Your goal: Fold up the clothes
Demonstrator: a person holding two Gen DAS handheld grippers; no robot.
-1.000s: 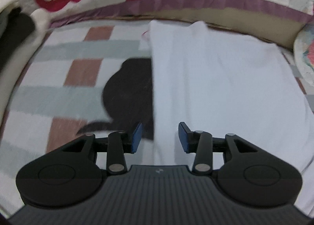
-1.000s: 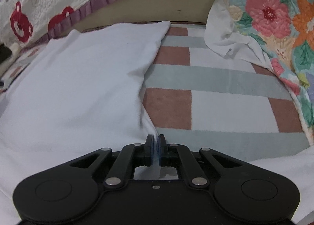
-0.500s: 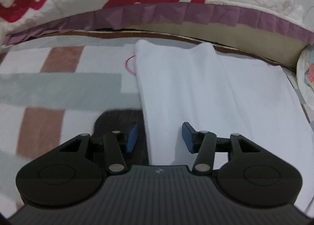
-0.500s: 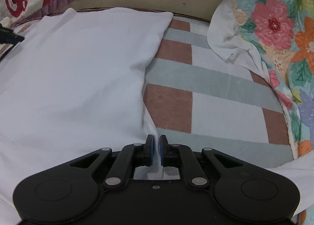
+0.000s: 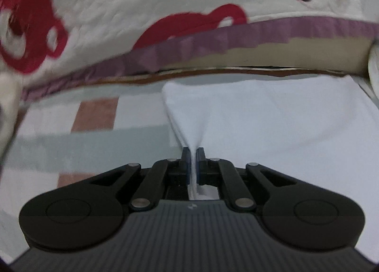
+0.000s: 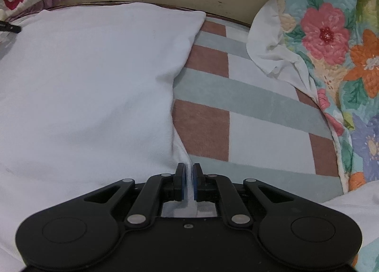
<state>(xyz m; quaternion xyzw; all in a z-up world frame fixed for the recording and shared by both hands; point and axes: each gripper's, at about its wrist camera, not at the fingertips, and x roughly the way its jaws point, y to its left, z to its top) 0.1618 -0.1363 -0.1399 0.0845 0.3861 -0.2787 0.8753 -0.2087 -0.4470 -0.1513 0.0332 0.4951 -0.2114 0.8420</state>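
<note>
A white garment [image 5: 272,118] lies spread on a checked blanket [image 5: 71,144]. My left gripper [image 5: 193,153] is shut on the garment's left edge, and the cloth rises in a pinched ridge from between the pads. In the right wrist view the same white garment [image 6: 90,87] fills the left half. My right gripper [image 6: 188,172] is shut on its right edge, with cloth passing between the blue pads. The tip of the left gripper [image 6: 10,27] shows at the far left of that view.
The checked blanket [image 6: 248,115] has brown, grey-green and white squares. A quilt with red bears and a purple frill [image 5: 213,42] runs along the back. A floral quilt [image 6: 331,42] with a white cloth [image 6: 274,58] lies at the right.
My left gripper moved forward to the garment's left edge and shut on it; it was open before. My right gripper stayed shut on the right edge and shifted slightly forward.
</note>
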